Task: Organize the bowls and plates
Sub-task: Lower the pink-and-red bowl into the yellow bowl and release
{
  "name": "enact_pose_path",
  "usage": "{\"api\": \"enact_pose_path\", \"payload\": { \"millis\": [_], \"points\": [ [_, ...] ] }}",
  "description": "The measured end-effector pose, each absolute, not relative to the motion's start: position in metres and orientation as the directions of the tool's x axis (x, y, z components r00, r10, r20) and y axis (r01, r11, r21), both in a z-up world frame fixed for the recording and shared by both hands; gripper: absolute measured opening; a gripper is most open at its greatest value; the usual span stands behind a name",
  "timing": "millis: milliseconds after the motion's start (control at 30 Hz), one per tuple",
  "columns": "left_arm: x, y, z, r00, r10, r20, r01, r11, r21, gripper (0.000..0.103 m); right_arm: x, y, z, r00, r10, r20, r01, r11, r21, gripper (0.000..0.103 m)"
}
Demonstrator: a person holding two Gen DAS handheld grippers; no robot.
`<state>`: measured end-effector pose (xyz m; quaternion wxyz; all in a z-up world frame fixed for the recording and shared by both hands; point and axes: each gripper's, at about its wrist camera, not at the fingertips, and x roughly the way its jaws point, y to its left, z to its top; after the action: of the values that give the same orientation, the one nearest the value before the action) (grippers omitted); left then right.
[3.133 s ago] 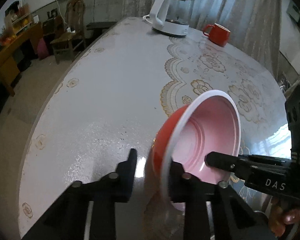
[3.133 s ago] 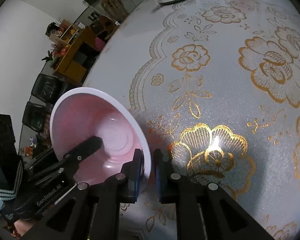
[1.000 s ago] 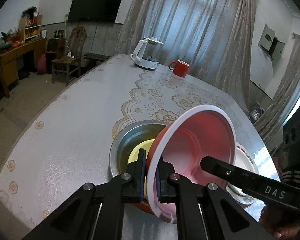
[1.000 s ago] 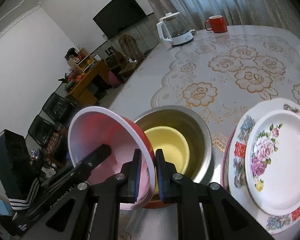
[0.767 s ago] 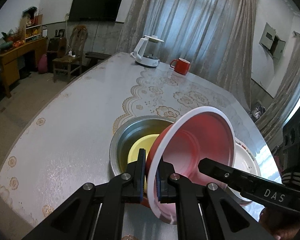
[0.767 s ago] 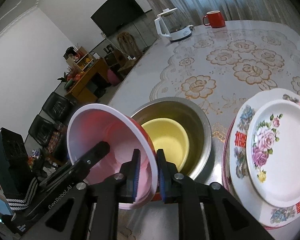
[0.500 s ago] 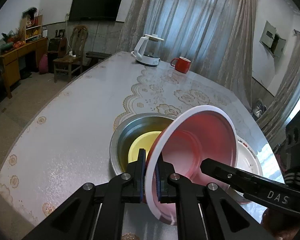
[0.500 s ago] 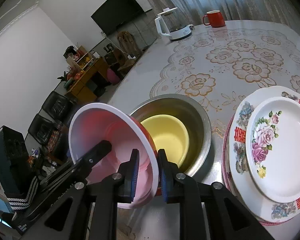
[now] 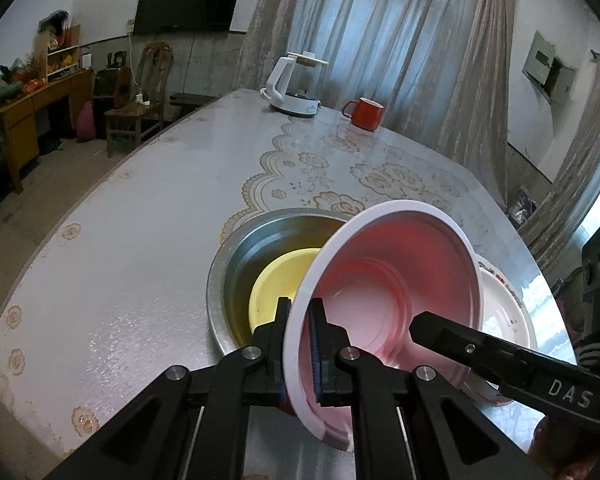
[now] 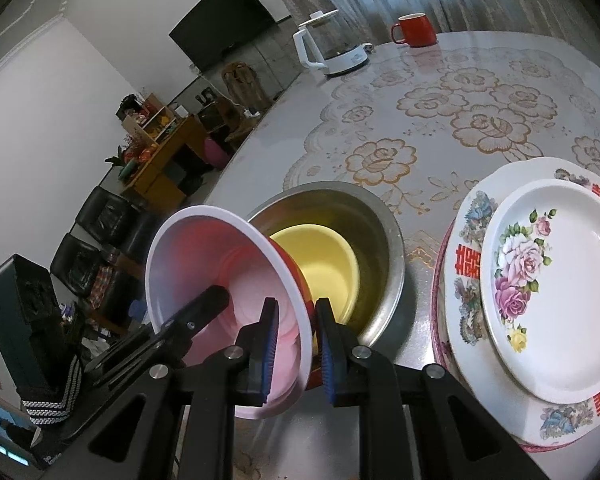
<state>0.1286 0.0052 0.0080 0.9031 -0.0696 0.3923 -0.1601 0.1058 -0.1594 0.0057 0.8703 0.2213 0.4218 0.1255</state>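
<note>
Red bowl (image 9: 396, 300) with a pink interior and white rim, held tilted on its side above the near edge of the table (image 9: 140, 240), its base toward the steel basin (image 9: 236, 264). The left gripper (image 9: 299, 332) is clamped on the rim, one finger inside the bowl and one outside. The right gripper (image 10: 294, 336) straddles the opposite rim with its fingers slightly parted, gaps showing on both sides of the rim. A yellow bowl (image 10: 320, 264) sits nested inside the basin. Just beside the basin, toward the table's right edge, floral plates (image 10: 552, 280) lie stacked. A white kettle (image 9: 296, 88) and red mug (image 9: 364, 114) stand at the far edge.
</note>
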Motion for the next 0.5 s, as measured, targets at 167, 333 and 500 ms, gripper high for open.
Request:
{"api": "enact_pose_path", "payload": {
  "millis": [167,333,500],
  "points": [
    [0.131,0.001,0.005,0.634,-0.332,-0.698,0.236,0.943,-0.234,0.009,0.107,-0.161,0.003,0.608,0.403,-0.684,-0.024,0.87,0.492,0.019],
    [0.137,-0.001,0.002,0.64,-0.313,-0.702,0.227,0.95,-0.216,0.022,0.112,-0.165,-0.001,0.596,0.404,-0.693,-0.007,0.866,0.499,0.02],
    [0.138,0.004,0.007,0.671,-0.309,-0.674,0.213,0.951,-0.224,0.065,0.115,-0.172,-0.004,0.608,0.374,-0.7,0.027,0.871,0.49,0.025]
  ]
}}
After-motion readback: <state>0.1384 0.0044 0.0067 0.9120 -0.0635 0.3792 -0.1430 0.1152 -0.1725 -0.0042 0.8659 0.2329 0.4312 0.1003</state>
